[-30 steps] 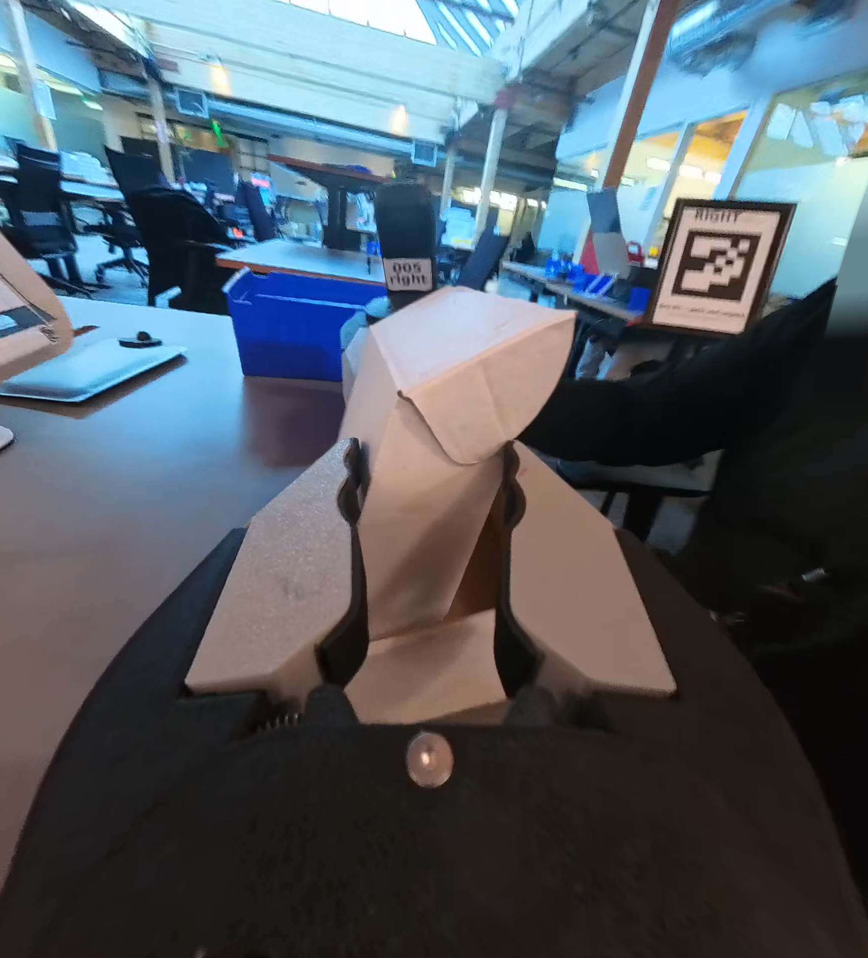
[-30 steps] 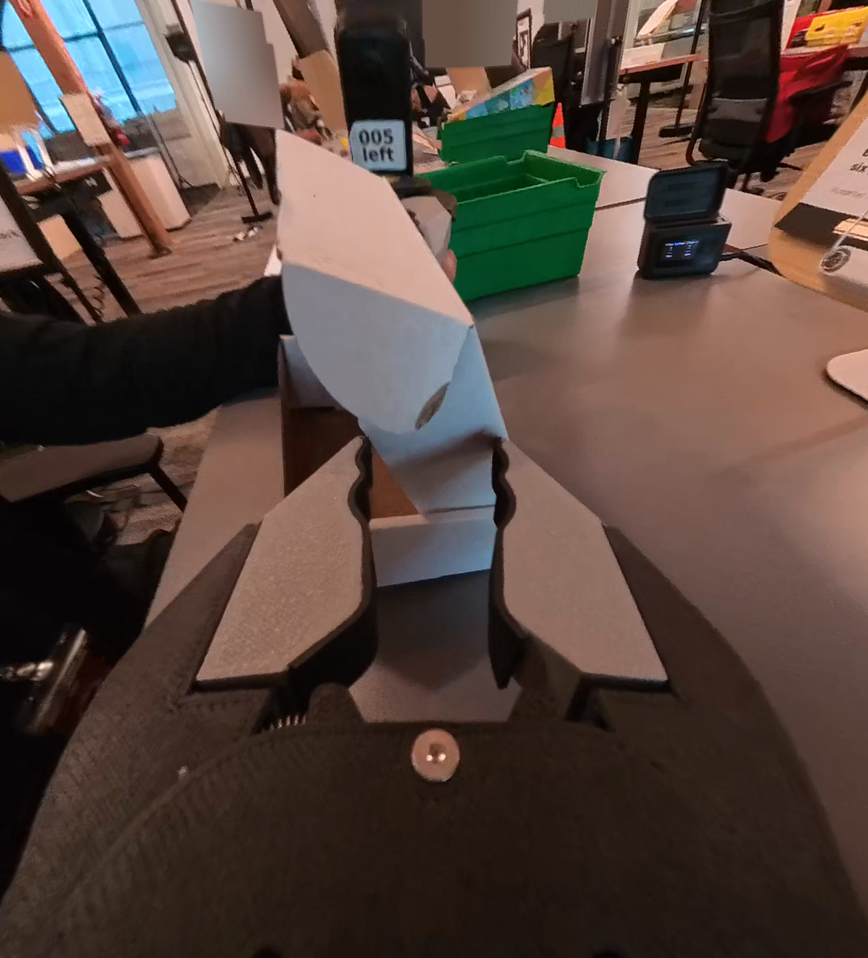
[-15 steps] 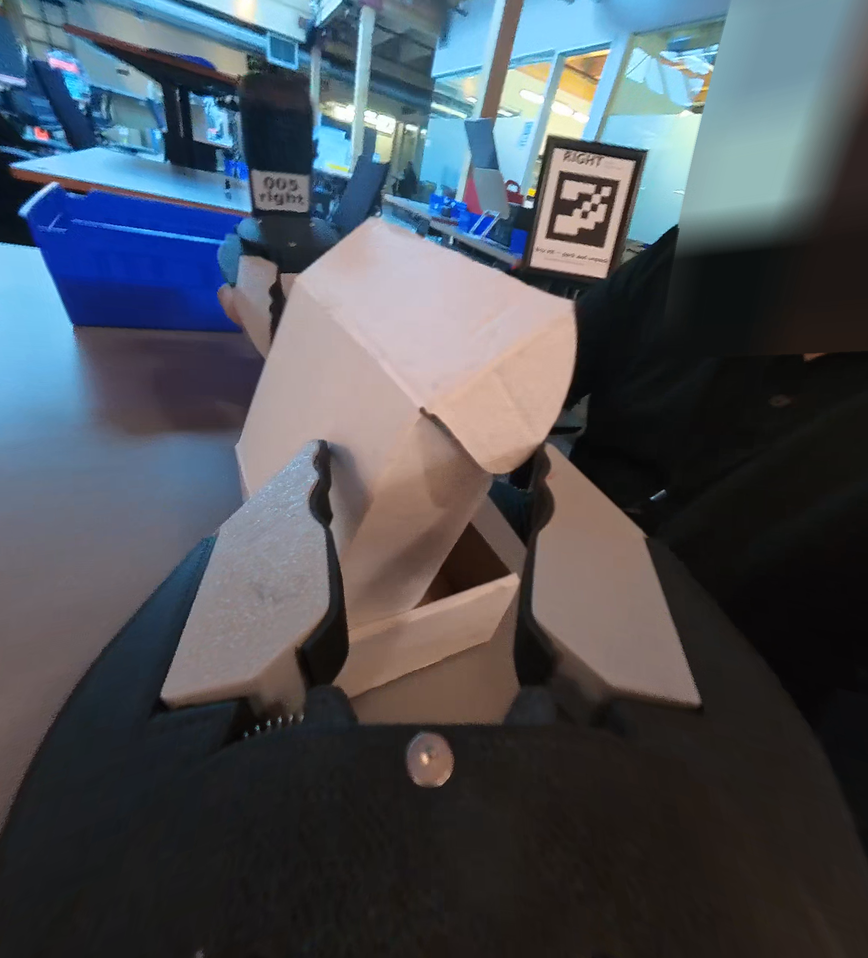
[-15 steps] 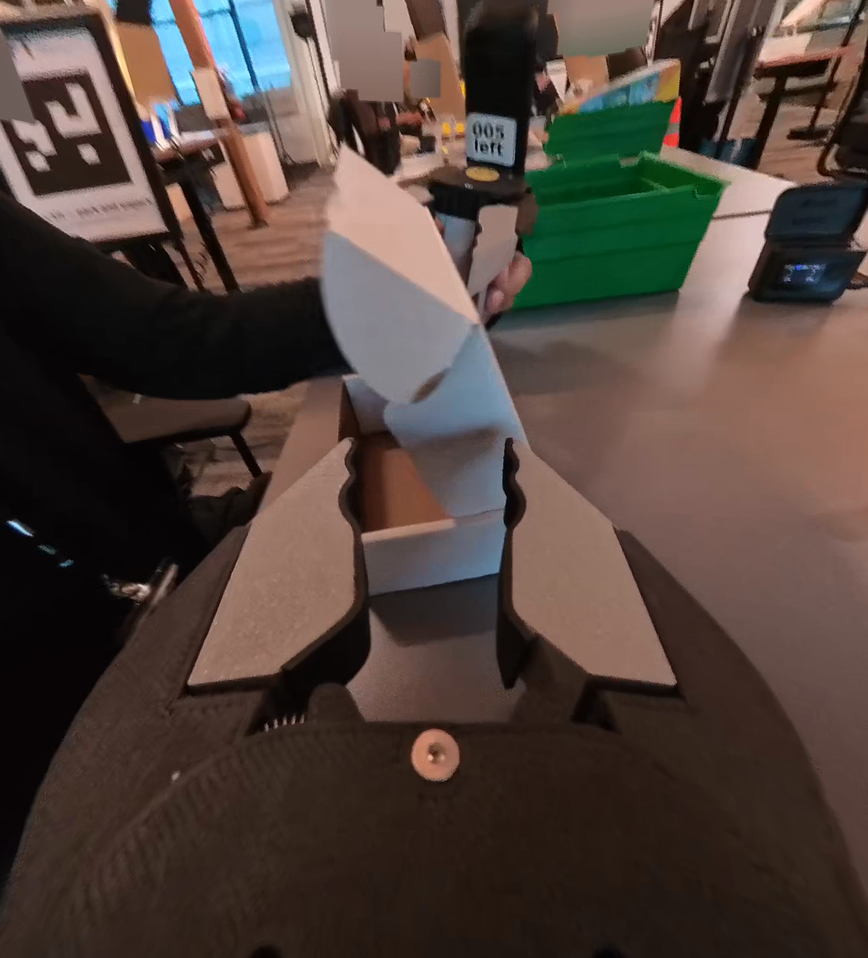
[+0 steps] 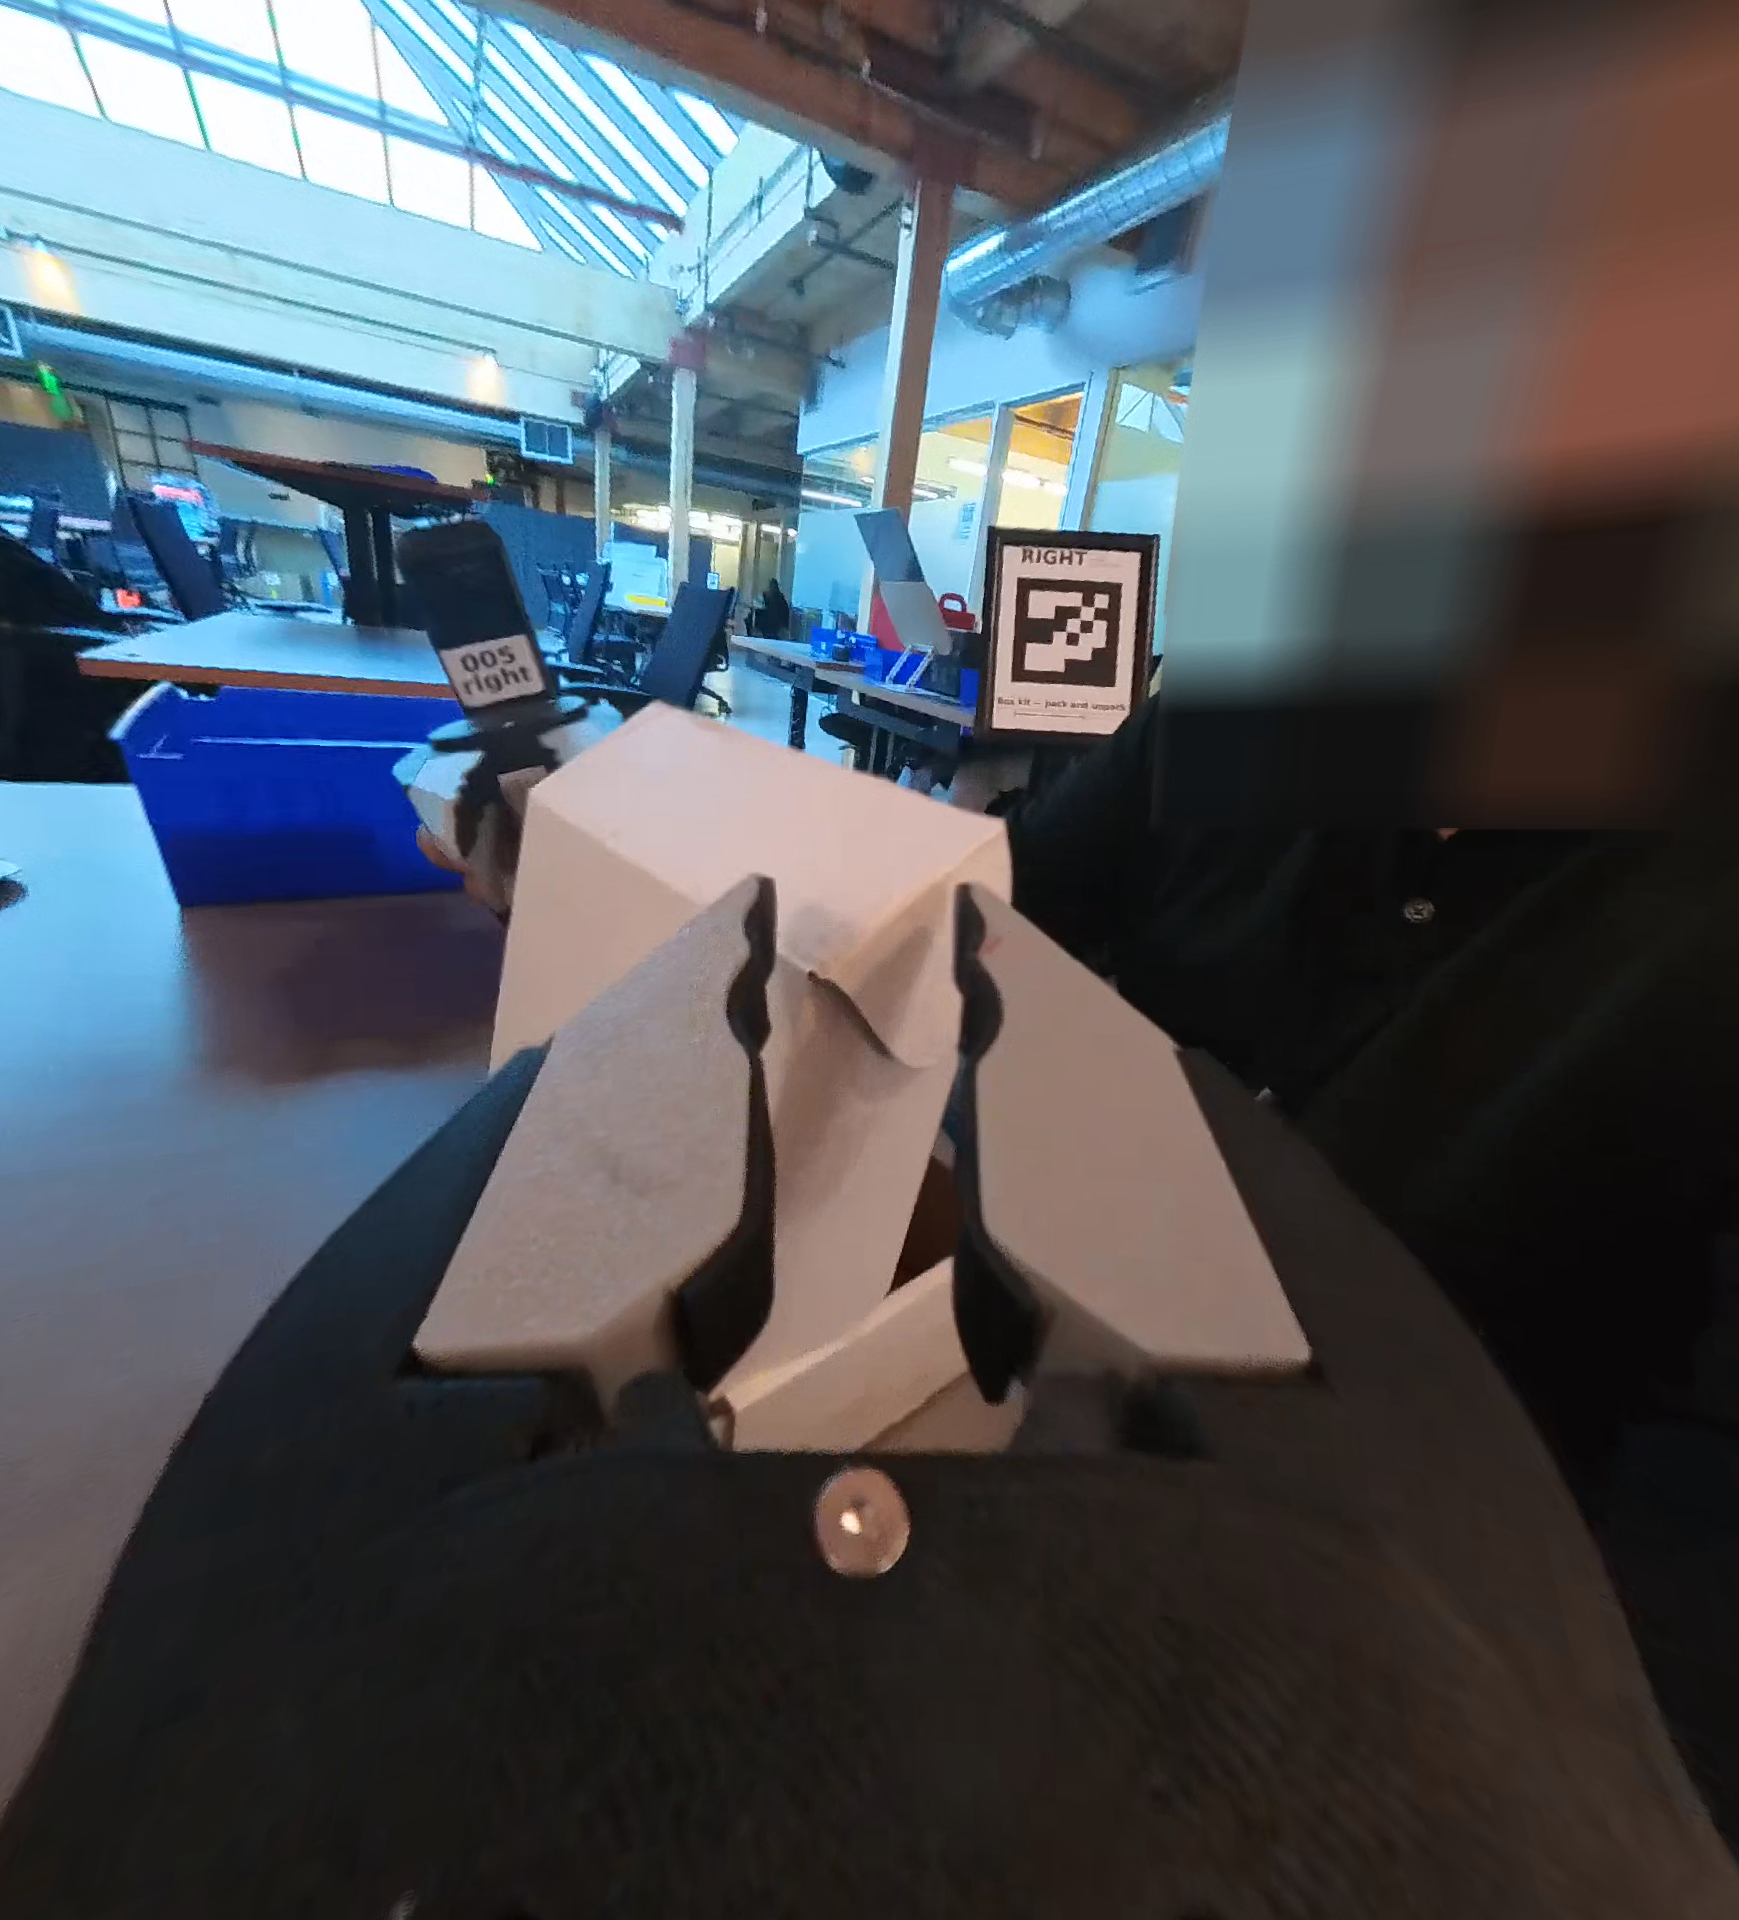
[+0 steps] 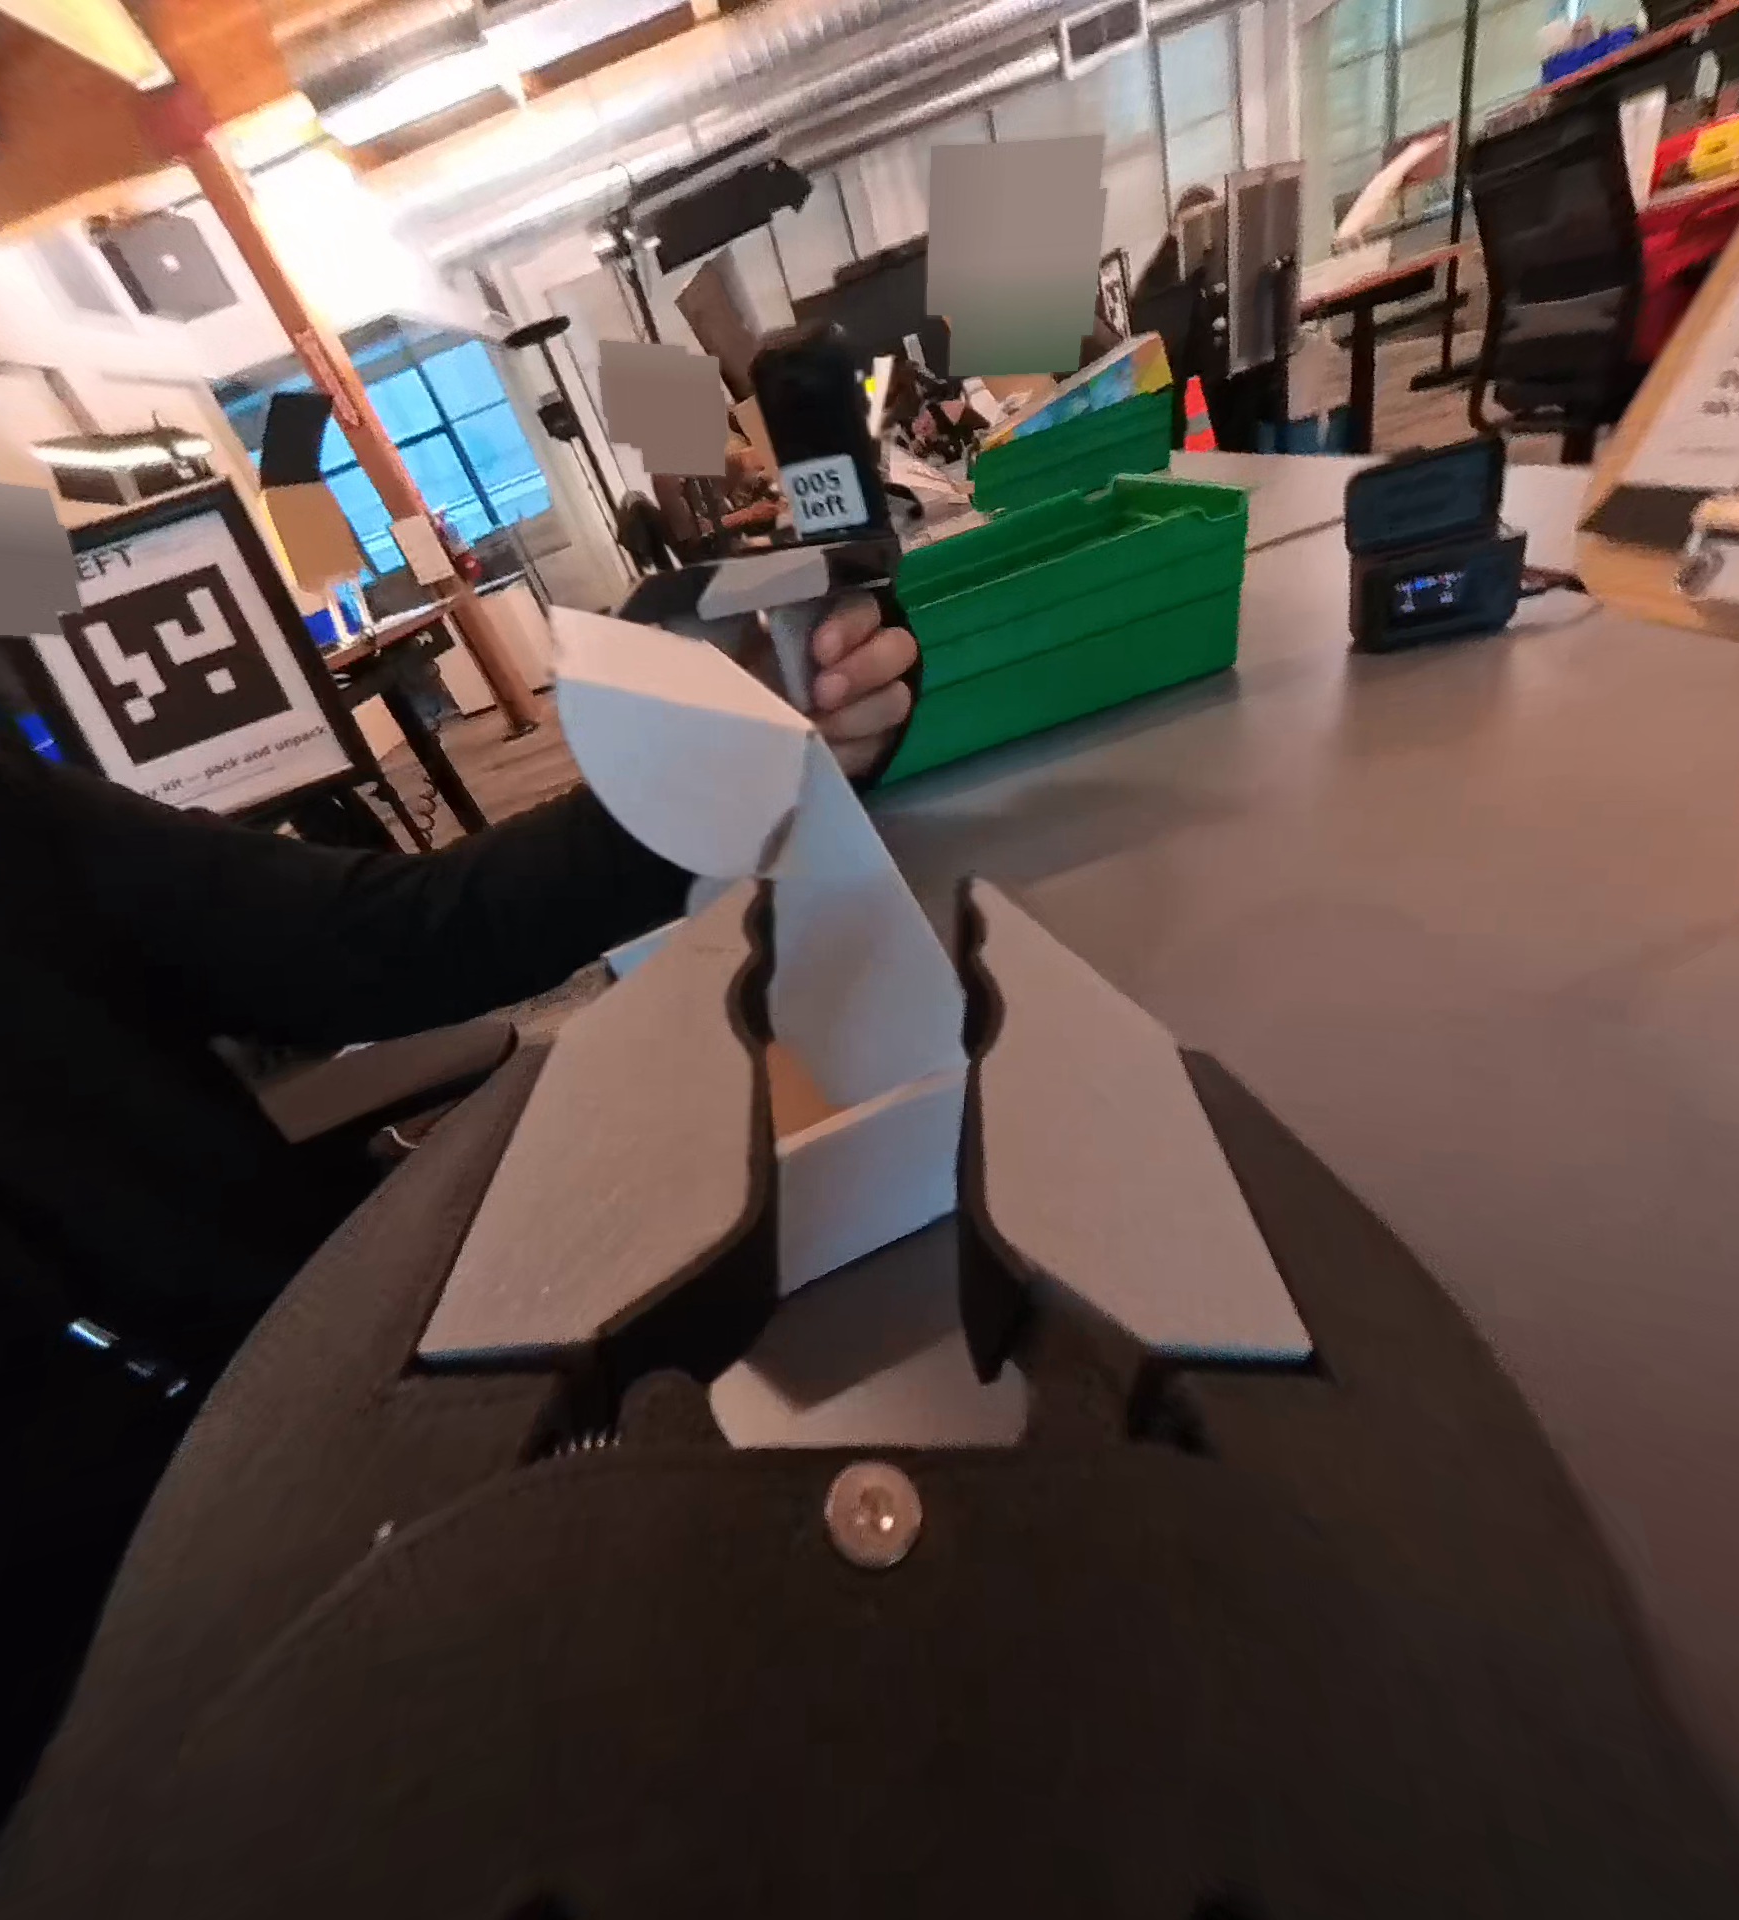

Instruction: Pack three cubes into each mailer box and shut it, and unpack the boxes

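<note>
My left gripper (image 5: 860, 940) and my right gripper (image 6: 863, 940) both have their jaws apart, gripping nothing, at opposite ends of the white cardboard mailer box (image 6: 870, 1169) on the grey table (image 6: 1467, 935). Its lid (image 5: 740, 862) is raised at a slant, the brown inside showing. A green plastic bin (image 6: 1073, 613) stands beyond.

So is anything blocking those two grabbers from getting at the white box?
Nothing visible. The mailer box sits directly between the right gripper fingers, and its raised lid lies right ahead of the left gripper.
</note>
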The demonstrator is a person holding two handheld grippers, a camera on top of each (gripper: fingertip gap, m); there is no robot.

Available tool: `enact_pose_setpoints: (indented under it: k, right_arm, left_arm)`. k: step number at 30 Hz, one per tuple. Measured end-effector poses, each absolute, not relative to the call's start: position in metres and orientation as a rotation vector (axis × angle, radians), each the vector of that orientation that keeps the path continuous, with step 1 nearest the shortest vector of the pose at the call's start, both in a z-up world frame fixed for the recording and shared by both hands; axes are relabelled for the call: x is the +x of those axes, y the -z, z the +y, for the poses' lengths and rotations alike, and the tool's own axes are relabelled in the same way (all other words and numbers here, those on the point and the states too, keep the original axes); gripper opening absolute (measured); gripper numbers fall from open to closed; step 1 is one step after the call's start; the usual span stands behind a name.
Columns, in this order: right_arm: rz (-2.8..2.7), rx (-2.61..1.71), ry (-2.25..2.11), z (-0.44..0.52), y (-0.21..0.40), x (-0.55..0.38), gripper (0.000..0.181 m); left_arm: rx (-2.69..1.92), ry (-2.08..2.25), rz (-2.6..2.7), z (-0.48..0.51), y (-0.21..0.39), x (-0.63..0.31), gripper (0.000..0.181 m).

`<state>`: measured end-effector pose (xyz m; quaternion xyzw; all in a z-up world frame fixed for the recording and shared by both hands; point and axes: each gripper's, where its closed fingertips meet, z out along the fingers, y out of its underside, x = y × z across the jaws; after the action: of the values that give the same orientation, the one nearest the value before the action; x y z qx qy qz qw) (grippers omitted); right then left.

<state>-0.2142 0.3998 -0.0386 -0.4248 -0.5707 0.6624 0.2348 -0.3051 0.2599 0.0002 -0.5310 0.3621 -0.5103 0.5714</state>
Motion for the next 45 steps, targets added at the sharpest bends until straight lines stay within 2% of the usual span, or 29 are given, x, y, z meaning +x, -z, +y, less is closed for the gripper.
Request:
enact_pose_setpoints:
  k: [1,2,4,11,13,19,25,32,35,37,42,45]
  right_arm:
    - [-1.571,-1.205,-1.805,0.403,0.044,-0.216,0.022]
    - [-1.585,-1.248,-1.783,0.407,0.051,-0.218,0.021]
    - [-1.625,-1.284,-1.788,0.404,0.059,-0.219,0.027]
    - [-1.868,-1.296,-1.739,0.370,0.088,-0.220,0.027]
    - [-1.910,-1.306,-1.733,0.365,0.094,-0.220,0.029]
    - [-1.904,-1.308,-1.711,0.368,0.092,-0.219,0.028]
    - [-1.842,-1.309,-1.724,0.375,0.086,-0.221,0.028]
    - [-1.856,-1.280,-1.695,0.372,0.088,-0.222,0.015]
    - [-1.871,-1.289,-1.635,0.376,0.091,-0.222,0.019]
    - [-1.889,-1.274,-1.609,0.377,0.090,-0.218,0.028]
    - [-1.737,-1.176,-1.620,0.395,0.059,-0.210,0.027]
    - [-1.569,-1.196,-1.704,0.410,0.042,-0.212,0.021]
  left_arm:
    - [-1.263,1.201,0.858,0.260,0.003,-0.304,0.031]
    - [-1.278,1.207,0.868,0.260,0.006,-0.303,0.030]
    - [-1.280,1.235,0.877,0.258,0.007,-0.300,0.031]
    - [-1.286,1.250,0.870,0.253,0.007,-0.304,0.046]
    - [-1.292,1.215,0.876,0.254,0.007,-0.305,0.044]
    - [-1.337,1.144,0.805,0.266,0.008,-0.314,0.053]
    - [-1.473,1.171,0.883,0.268,0.037,-0.297,0.059]
    - [-1.521,1.169,0.966,0.269,0.049,-0.281,0.059]
    - [-1.537,1.155,0.990,0.267,0.054,-0.279,0.058]
    - [-1.541,1.151,0.998,0.265,0.054,-0.280,0.057]
    - [-1.435,1.176,0.962,0.261,0.034,-0.288,0.045]
    - [-1.341,1.153,0.930,0.262,0.017,-0.294,0.019]
